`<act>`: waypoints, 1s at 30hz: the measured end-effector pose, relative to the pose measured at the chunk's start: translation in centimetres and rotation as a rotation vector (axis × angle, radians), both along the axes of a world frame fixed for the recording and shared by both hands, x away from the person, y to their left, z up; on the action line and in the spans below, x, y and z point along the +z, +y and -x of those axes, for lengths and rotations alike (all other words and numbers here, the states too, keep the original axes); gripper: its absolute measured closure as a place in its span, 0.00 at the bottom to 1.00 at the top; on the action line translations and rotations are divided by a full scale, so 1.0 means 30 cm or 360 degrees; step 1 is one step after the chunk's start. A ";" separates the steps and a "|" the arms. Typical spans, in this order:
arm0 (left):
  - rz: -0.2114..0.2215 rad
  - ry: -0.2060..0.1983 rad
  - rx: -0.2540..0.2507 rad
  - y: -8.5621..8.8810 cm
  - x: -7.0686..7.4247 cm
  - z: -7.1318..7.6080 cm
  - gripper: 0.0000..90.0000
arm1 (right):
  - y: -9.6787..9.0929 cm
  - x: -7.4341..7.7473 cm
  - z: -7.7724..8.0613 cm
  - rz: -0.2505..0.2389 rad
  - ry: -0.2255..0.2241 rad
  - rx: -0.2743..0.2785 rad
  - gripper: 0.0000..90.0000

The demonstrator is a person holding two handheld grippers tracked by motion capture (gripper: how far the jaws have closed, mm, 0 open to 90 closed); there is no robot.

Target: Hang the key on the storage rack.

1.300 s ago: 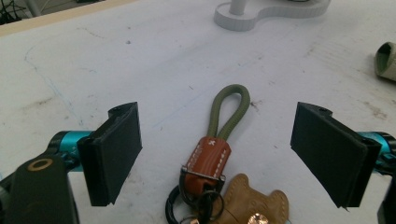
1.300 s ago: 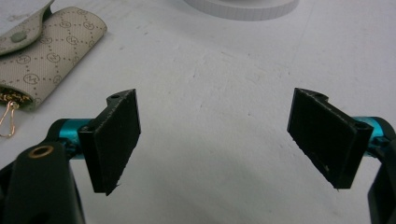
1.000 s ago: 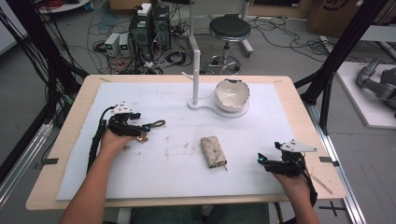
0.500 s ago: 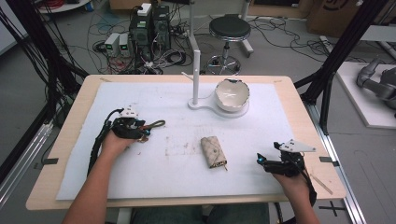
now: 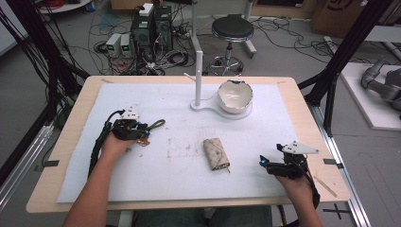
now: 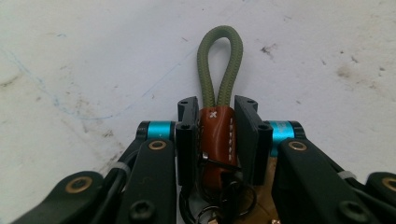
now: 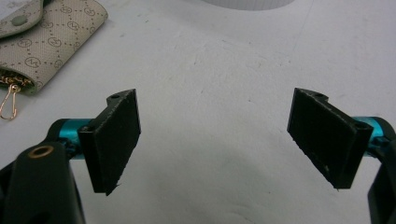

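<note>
Keychain first: its brown leather tab sits squeezed between the pads of your left gripper, the olive cord loop poking out ahead of the tips and the metal rings bunched back near the hinge. Those jaws have just been closing, and now they're clamped on that tab. From the high view you've got the left gripper on the left side of the worktop, low on the white mat, the cord loop trailing toward the middle.

Over on the right, your right gripper has its jaws spread wide, nothing between them, just bare mat. The patterned key pouch lies flat mid-mat, well apart from both grippers, its gold clasp showing in the right gripper view.

So I'd call the grasp done. The lift and the carry look left to do, and where the keychain goes, pouch or white bowl, I can't tell.
</note>
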State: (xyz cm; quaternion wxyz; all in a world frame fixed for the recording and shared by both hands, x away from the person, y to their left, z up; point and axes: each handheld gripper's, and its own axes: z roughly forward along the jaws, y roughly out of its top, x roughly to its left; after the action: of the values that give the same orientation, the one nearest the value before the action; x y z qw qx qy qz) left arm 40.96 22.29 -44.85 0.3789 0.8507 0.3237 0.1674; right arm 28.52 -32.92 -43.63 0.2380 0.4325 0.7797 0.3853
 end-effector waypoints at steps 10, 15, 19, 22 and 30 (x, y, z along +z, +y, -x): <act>0.0120 -0.0185 -0.0004 0.002 0.077 0.046 0.80 | 0.024 -0.001 -0.021 0.0014 -0.0004 0.0039 0.19; 0.0194 -0.0262 -0.0022 -0.025 0.123 0.066 0.80 | 0.034 0.000 -0.027 0.0011 0.0000 0.0050 0.19; 0.0248 -0.0346 -0.0053 -0.063 0.181 0.083 0.80 | 0.047 0.002 -0.031 0.0017 0.0000 0.0049 0.19; 0.0258 -0.0367 -0.0060 -0.074 0.200 0.086 0.80 | 0.054 0.001 -0.036 0.0025 -0.0008 0.0068 0.19; 0.0330 -0.0436 -0.0061 -0.126 0.289 0.065 0.80 | 0.064 -0.002 -0.048 0.0024 0.0000 0.0089 0.19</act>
State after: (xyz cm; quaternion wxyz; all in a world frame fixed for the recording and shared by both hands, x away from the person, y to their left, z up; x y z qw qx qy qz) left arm 39.03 18.51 -36.18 0.5083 0.7824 0.2682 0.2401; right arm 29.95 -30.99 -43.68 0.2303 0.4089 0.7942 0.3860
